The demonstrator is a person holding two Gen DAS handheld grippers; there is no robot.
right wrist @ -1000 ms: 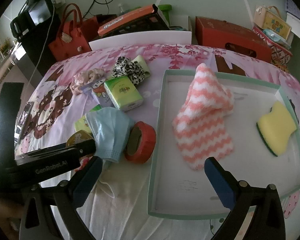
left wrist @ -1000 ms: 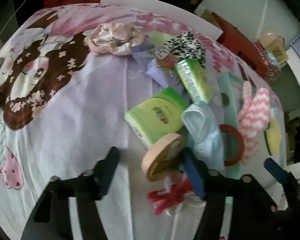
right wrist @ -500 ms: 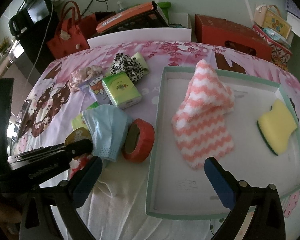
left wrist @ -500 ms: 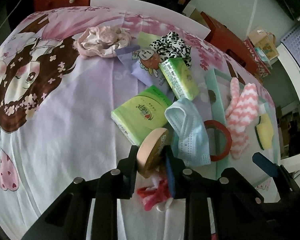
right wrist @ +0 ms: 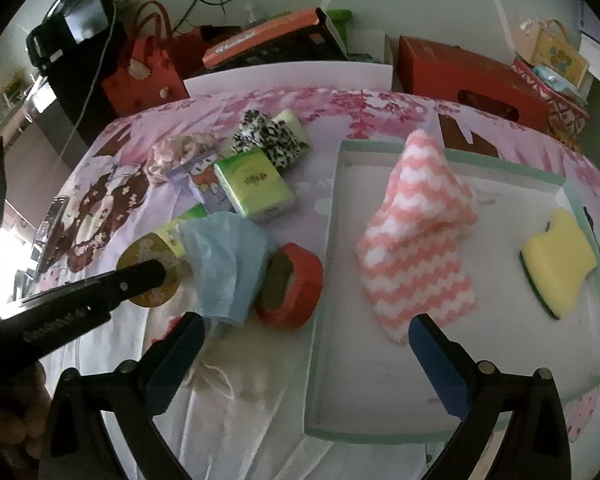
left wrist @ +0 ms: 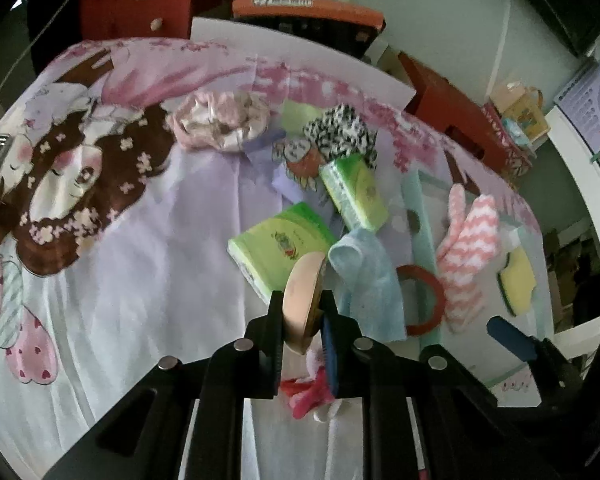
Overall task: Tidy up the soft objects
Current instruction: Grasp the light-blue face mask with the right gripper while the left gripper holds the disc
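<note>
My left gripper [left wrist: 302,300] has its jaws closing on a round tan disc [left wrist: 300,280] with a gold face [right wrist: 144,248], and the pads press its two flat sides. The disc stands on edge just above the printed cloth. A light blue face mask [right wrist: 224,260] lies right beside it, next to a red tape roll [right wrist: 292,284]. My right gripper [right wrist: 306,326] hangs open and empty over the near left rim of the pale green tray [right wrist: 328,240]. In the tray lie a pink-and-white zigzag cloth [right wrist: 416,240] and a yellow sponge [right wrist: 560,260].
Two green tissue packs [left wrist: 280,244] [right wrist: 252,188], a leopard scrunchie [right wrist: 268,136] and a pink scrunchie [left wrist: 220,120] lie further back on the cloth. A red-and-pink fabric piece [left wrist: 308,396] sits under my left fingers. Red boxes and bags line the far edge.
My left jaws went from wide apart to closed on the tan disc, which now stands upright on its edge. The right gripper has stayed where it was.
</note>
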